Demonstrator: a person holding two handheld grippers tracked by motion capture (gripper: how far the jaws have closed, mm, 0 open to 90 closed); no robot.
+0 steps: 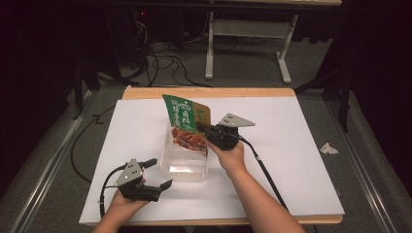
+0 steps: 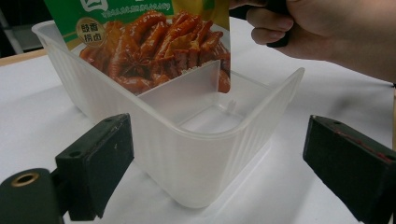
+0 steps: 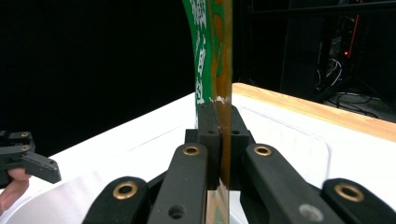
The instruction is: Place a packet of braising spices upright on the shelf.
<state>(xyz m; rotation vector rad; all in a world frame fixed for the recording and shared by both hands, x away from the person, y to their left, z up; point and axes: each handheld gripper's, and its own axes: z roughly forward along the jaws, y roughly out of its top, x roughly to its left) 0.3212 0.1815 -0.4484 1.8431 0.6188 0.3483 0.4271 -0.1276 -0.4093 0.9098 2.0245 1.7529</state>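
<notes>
Dim room, white sheet over a wooden table [image 1: 145,93], and near the bottom left of the high view the left gripper [image 1: 158,174] sits with jaws wide, nothing in them, just beside the clear plastic bin [image 1: 184,162]. Mid-frame, the right gripper [image 1: 203,129] is clamped on the side edge of the snack pouch [image 1: 184,124], whose bottom dips into the bin's far compartment. Pouch looks light, floppy and slick, so I'd guess pinching that flat sealed edge works best.
</notes>
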